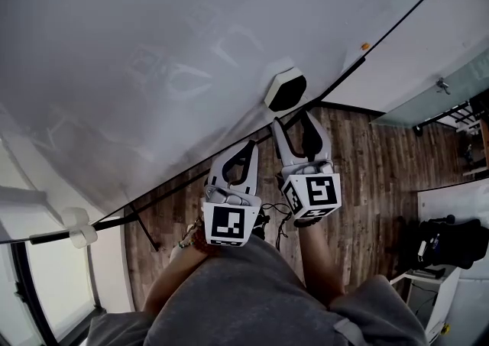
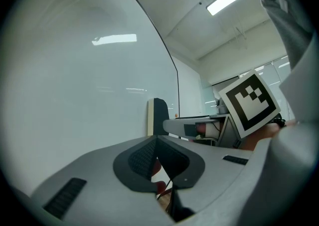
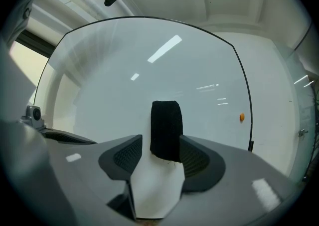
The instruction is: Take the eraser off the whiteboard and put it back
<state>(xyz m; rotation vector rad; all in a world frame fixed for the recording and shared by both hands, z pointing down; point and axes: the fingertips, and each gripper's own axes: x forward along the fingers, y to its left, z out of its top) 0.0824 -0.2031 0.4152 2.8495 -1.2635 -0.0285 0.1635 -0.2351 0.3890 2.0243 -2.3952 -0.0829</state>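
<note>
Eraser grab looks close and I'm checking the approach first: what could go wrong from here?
In the right gripper view, the eraser seems off-centre between the fingers of the open right gripper. One finger may therefore touch first and slide it along the whiteboard. The grip might also catch only the eraser's outer edge and slip off.

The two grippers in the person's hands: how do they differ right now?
The left gripper has its jaws shut together with nothing between them, while the right gripper has its jaws apart. The right gripper is lined up on the black eraser on the whiteboard without squeezing it, while the left gripper has the eraser off to one side. The right gripper reaches nearer the whiteboard than the left gripper. Both are pale grey.
</note>
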